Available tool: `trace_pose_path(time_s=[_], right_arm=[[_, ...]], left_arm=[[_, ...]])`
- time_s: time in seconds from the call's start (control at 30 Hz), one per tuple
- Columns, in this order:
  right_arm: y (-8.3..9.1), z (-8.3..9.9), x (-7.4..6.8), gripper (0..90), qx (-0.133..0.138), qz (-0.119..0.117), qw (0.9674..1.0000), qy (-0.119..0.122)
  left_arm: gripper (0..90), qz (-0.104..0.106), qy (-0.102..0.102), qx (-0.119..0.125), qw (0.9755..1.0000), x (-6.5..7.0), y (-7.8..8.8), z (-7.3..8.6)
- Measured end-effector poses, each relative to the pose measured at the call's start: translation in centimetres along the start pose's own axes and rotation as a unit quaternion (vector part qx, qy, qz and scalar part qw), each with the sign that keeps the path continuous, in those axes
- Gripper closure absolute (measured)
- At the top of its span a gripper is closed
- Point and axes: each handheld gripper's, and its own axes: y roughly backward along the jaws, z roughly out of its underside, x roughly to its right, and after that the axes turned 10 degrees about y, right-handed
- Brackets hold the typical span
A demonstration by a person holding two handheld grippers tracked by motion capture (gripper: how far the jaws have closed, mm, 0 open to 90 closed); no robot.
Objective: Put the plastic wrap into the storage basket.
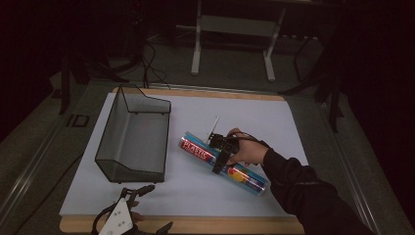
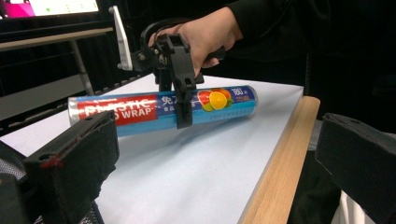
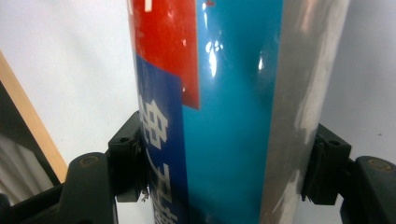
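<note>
The right gripper is clamped on the plastic wrap roll — in the right gripper view its two black jaws press against either side of the blue-and-red tube, which runs straight up between them. In the left gripper view the roll hangs level in that grip, just clear of the white sheet, the person's hand above it. The wire mesh basket stands off to the right gripper's left, well apart from the roll. The left gripper rests at the near edge of the table, just this side of the basket — jaws apart, nothing between them.
</note>
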Motion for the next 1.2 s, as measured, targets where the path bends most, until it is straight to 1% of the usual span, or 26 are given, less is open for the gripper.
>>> trace_pose_path(time_s=[0.03, 0.07, 0.1, 0.13, 0.17, 0.2, 0.3, 0.43, 0.53, 0.57, 0.6, 0.63, 0.7, 0.73, 0.77, 0.8, 0.83, 0.87, 0.9, 0.93, 0.97, 1.03, 1.07, 1.1, 1.13, 1.2], right_arm=[[0.2, 0.0, 0.0, 31.2, 0.008, -0.005, 0.9999, -0.005], [0.5, 0.0, -0.1, 31.2, 0.017, -0.005, 0.9998, -0.009], [0.7, -0.1, -0.2, 31.2, 0.022, -0.010, 0.9996, -0.009], [1.0, -0.1, -0.3, 31.3, 0.035, -0.010, 0.9993, -0.008], [1.2, -0.2, -0.3, 31.3, 0.041, -0.010, 0.9991, -0.008], [1.5, -0.3, -0.4, 31.3, 0.046, -0.009, 0.9989, -0.009], [2.1, -0.7, -0.6, 31.3, 0.065, 0.007, 0.9978, -0.015], [2.8, -1.2, -0.7, 31.3, 0.085, 0.006, 0.9961, -0.023], [3.2, -1.5, -0.9, 31.3, 0.101, 0.011, 0.9943, -0.030], [3.3, -1.7, -1.0, 31.3, 0.113, 0.017, 0.9929, -0.033], [3.6, -1.9, -1.0, 31.3, 0.113, 0.019, 0.9928, -0.035], [3.8, -2.0, -1.1, 31.3, 0.123, 0.022, 0.9915, -0.037], [4.3, -2.4, -1.2, 31.3, 0.136, 0.015, 0.9896, -0.045], [4.5, -2.5, -1.3, 31.3, 0.146, 0.016, 0.9880, -0.048], [4.8, -2.7, -1.3, 31.3, 0.148, 0.015, 0.9875, -0.052], [5.0, -2.8, -1.4, 31.3, 0.155, 0.019, 0.9865, -0.050], [5.4, -3.2, -1.6, 31.3, 0.160, 0.020, 0.9854, -0.055], [5.4, -3.2, -1.6, 31.3, 0.160, 0.020, 0.9854, -0.055], [5.6, -3.3, -1.6, 31.3, 0.167, 0.022, 0.9838, -0.061], [5.8, -3.6, -1.7, 31.3, 0.167, 0.015, 0.9839, -0.064], [6.2, -3.9, -1.9, 31.3, 0.177, 0.022, 0.9815, -0.068], [6.4, -4.1, -2.1, 31.3, 0.180, 0.024, 0.9810, -0.067], [6.6, -4.3, -2.2, 31.3, 0.192, 0.026, 0.9788, -0.067], [6.9, -4.5, -2.3, 31.3, 0.196, 0.020, 0.9781, -0.067], [7.1, -4.8, -2.4, 31.3, 0.207, 0.018, 0.9758, -0.068], [7.7, -5.3, -2.7, 31.3, 0.217, 0.018, 0.9736, -0.070]], left_arm=[[0.5, 0.000, -0.001, 0.000, 1.0000, 0.0, 0.0, 0.0], [0.5, 0.000, -0.001, 0.000, 1.0000, 0.0, 0.0, 0.0], [0.5, 0.000, -0.002, 0.000, 1.0000, 0.0, 0.0, 0.0], [0.5, 0.000, -0.002, -0.001, 1.0000, 0.0, 0.0, 0.0], [0.4, 0.000, -0.002, -0.001, 1.0000, 0.0, 0.0, 0.0], [0.5, -0.001, -0.002, -0.001, 1.0000, 0.0, 0.0, 0.0], [0.5, -0.001, -0.002, -0.001, 1.0000, 0.0, 0.0, 0.0], [0.5, -0.001, -0.002, -0.001, 1.0000, 0.0, 0.0, 0.0], [0.5, -0.001, -0.001, -0.001, 1.0000, 0.0, 0.0, 0.0], [0.5, 0.000, -0.001, -0.001, 1.0000, 0.0, 0.0, 0.0], [0.5, -0.001, -0.001, -0.001, 1.0000, 0.0, 0.0, 0.0], [0.4, -0.001, -0.002, 0.000, 1.0000, 0.0, 0.0, 0.0], [0.5, -0.001, -0.002, 0.000, 1.0000, 0.0, 0.0, 0.0], [0.5, -0.002, -0.001, 0.000, 1.0000, 0.0, 0.0, 0.0], [0.5, -0.002, -0.001, -0.001, 1.0000, 0.0, 0.0, 0.0], [0.5, -0.002, -0.002, -0.001, 1.0000, 0.0, 0.0, 0.0], [0.5, -0.002, -0.002, -0.001, 1.0000, 0.0, 0.0, 0.0], [0.5, -0.002, -0.001, -0.001, 1.0000, 0.0, 0.0, 0.0], [0.5, -0.003, -0.002, -0.002, 1.0000, 0.1, -0.1, 0.0], [0.5, -0.003, -0.002, -0.002, 1.0000, 0.1, -0.1, 0.0], [0.5, -0.004, -0.003, -0.001, 1.0000, 0.1, 0.0, 0.0], [0.5, -0.005, -0.002, 0.000, 1.0000, 0.0, 0.0, 0.0], [0.5, -0.005, -0.001, 0.000, 1.0000, 0.0, 0.0, 0.0], [0.5, -0.005, -0.001, -0.001, 1.0000, 0.0, 0.0, 0.0], [0.5, -0.005, -0.001, -0.001, 1.0000, 0.0, 0.0, 0.0], [0.5, -0.005, -0.001, -0.001, 1.0000, 0.0, -0.1, 0.0]])
